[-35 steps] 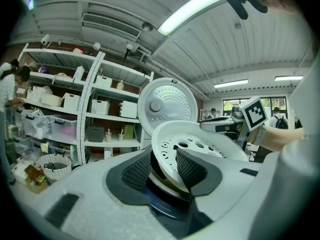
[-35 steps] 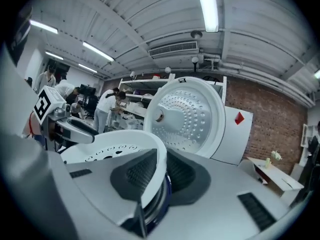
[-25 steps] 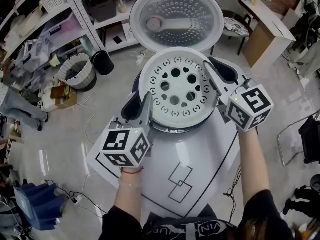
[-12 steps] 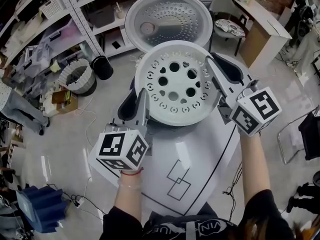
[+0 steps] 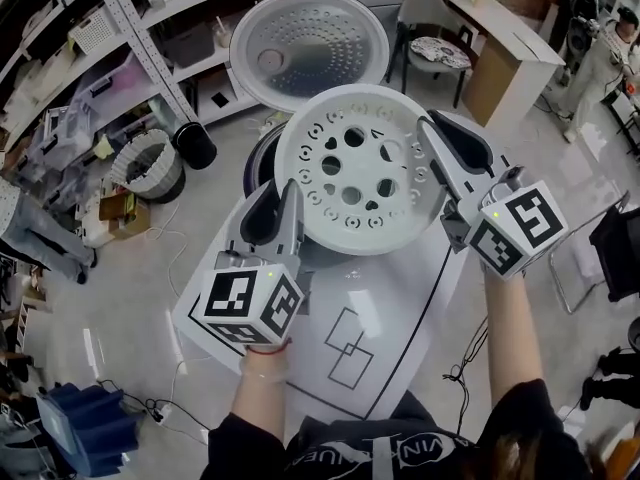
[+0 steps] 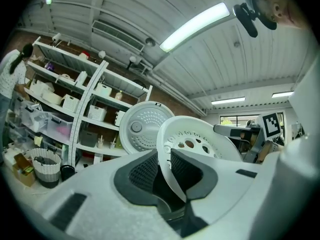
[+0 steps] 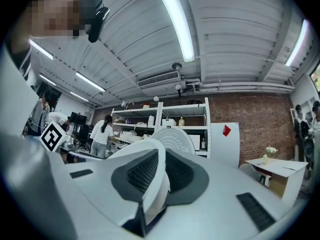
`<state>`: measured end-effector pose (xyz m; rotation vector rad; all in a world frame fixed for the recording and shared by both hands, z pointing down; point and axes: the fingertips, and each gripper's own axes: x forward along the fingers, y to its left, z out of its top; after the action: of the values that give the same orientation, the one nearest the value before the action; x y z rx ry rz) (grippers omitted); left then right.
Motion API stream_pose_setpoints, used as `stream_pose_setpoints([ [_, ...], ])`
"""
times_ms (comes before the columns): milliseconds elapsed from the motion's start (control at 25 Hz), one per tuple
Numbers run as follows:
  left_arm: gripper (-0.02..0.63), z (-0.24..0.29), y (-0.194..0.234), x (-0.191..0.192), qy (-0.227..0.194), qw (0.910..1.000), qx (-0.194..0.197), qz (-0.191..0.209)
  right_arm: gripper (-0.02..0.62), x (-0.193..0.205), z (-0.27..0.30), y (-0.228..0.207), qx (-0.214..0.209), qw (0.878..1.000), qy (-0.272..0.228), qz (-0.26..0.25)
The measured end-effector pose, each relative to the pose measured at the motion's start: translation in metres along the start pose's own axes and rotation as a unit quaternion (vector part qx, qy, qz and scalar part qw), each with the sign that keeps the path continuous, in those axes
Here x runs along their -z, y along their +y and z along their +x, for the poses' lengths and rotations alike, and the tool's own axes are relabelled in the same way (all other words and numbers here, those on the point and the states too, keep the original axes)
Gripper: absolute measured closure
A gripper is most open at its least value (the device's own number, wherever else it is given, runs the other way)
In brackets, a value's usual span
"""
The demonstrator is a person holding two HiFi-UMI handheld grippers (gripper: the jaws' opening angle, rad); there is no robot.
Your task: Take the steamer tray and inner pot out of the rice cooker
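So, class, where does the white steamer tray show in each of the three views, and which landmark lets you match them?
Head view: the steamer tray sits at upper centre, holes facing the camera.
Left gripper view: centre right, its rim reaching down to low centre.
Right gripper view: only its rim edge, at low centre.
Shared landmark: the open lid, just beyond the tray in all three.

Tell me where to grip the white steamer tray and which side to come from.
Grip the steamer tray by its thin rim wall, one jaw inside and one outside, coming in level from its left and right sides. It is a wide, shallow round dish, too broad to span, so opposite rim grips should keep it balanced.
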<state>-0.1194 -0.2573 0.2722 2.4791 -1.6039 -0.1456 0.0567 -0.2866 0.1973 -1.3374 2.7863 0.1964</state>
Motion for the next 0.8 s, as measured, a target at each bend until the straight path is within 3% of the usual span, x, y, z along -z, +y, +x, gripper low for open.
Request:
stream_pose_setpoints([
  [280, 0.532, 0.015, -0.075, 0.025, 0.016, 0.9989, 0.043, -0.005, 0.554, 0.009, -0.077, -0.042, 0.048, 0.999, 0.008, 0.004],
  [800, 0.535, 0.034, -0.148, 0.091, 0.090, 0.9907, 0.101, 0.007, 0.554, 0.066, -0.174, -0.078, 0.149, 0.986, 0.066, 0.038],
])
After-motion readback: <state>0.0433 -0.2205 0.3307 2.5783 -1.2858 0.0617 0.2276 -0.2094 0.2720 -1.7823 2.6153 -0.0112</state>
